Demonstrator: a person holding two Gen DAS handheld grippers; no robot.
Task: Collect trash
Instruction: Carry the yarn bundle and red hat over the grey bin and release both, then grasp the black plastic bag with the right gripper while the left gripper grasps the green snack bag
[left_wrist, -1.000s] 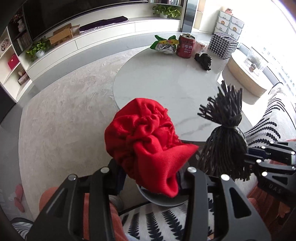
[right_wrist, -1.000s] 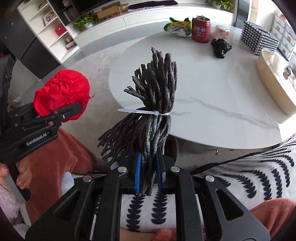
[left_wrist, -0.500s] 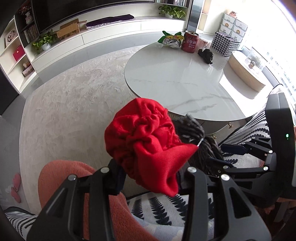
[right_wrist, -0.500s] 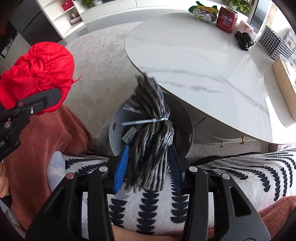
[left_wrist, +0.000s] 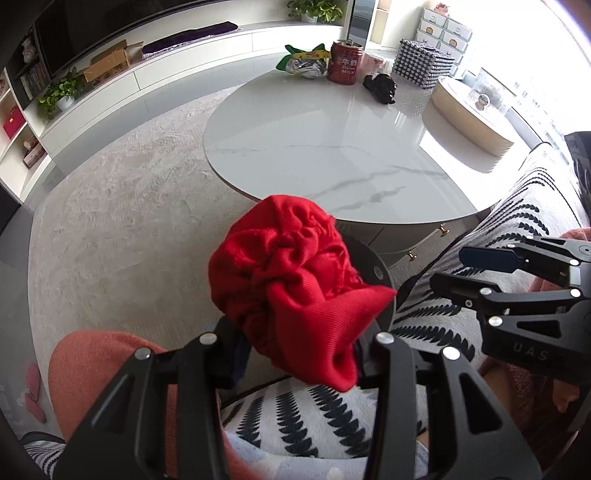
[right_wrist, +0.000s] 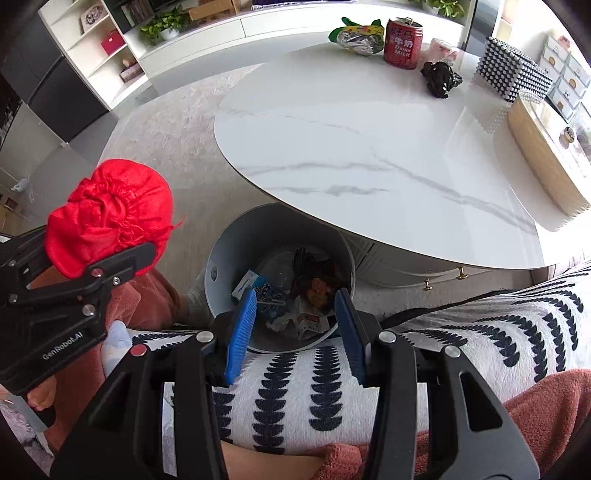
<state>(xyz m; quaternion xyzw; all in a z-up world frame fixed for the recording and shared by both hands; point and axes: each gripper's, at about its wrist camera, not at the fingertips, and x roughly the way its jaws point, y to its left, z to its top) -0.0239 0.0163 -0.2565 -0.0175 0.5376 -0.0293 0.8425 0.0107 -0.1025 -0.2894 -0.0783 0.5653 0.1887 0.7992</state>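
— Two grippers are seen; what is held?

— A crumpled ball of ribbed red cloth (left_wrist: 295, 284) is clamped in the left gripper (left_wrist: 295, 354), raised just above the round grey bin (right_wrist: 236, 254). Nothing is held by the right gripper (right_wrist: 295, 325); its blue ridged pads (right_wrist: 242, 325) are spread apart over the bin's mouth.

— And the trash?

— Paper scraps, wrappers and a dark stringy bundle (right_wrist: 306, 266) are piled inside the bin. A red can (right_wrist: 402, 44), a foil packet (right_wrist: 356, 35) and a black wad (right_wrist: 439, 79) are left on the glossy marble table (right_wrist: 369, 147).
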